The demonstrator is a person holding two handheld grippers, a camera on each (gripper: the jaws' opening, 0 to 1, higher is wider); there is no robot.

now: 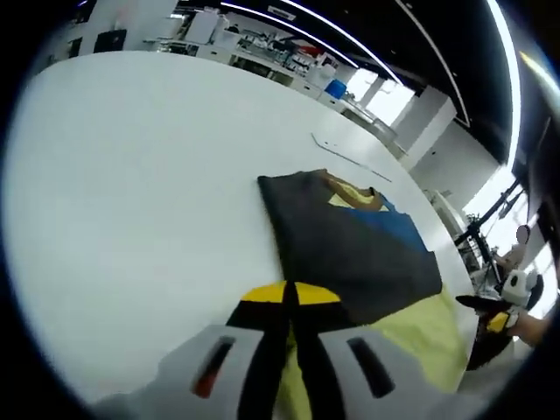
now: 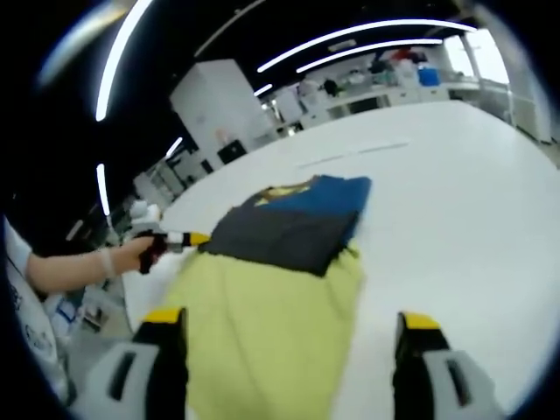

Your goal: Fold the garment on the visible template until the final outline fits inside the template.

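Soft knit cloth, by the look of it: the garment (image 1: 359,241) lies flat on the white table (image 1: 131,192), partly folded, a dark grey panel with a blue strip laid over the pale yellow body. In the right gripper view the yellow part (image 2: 262,332) spreads toward the camera, the grey fold (image 2: 280,234) beyond it.

Handling, as a judgement: light, limp, no stiffness; it will drape and drag rather than hold shape. Best taken at a hem corner or along a folded edge, with a pinch through all layers so the fold does not slide apart.

Template: thin pale lines on the table beyond the collar (image 1: 350,162) may be its outline; I cannot tell for sure.

Left gripper (image 1: 289,302): 2 jaws pressed together at their yellow tips, at the near edge of the cloth. Whether fabric is pinched between them, I cannot tell. In the right gripper view it (image 2: 175,241) is held low at the garment's left edge by a person's hand (image 2: 131,254).

Right gripper (image 2: 293,328): jaws spread wide, holding nothing, poised above the yellow hem end.
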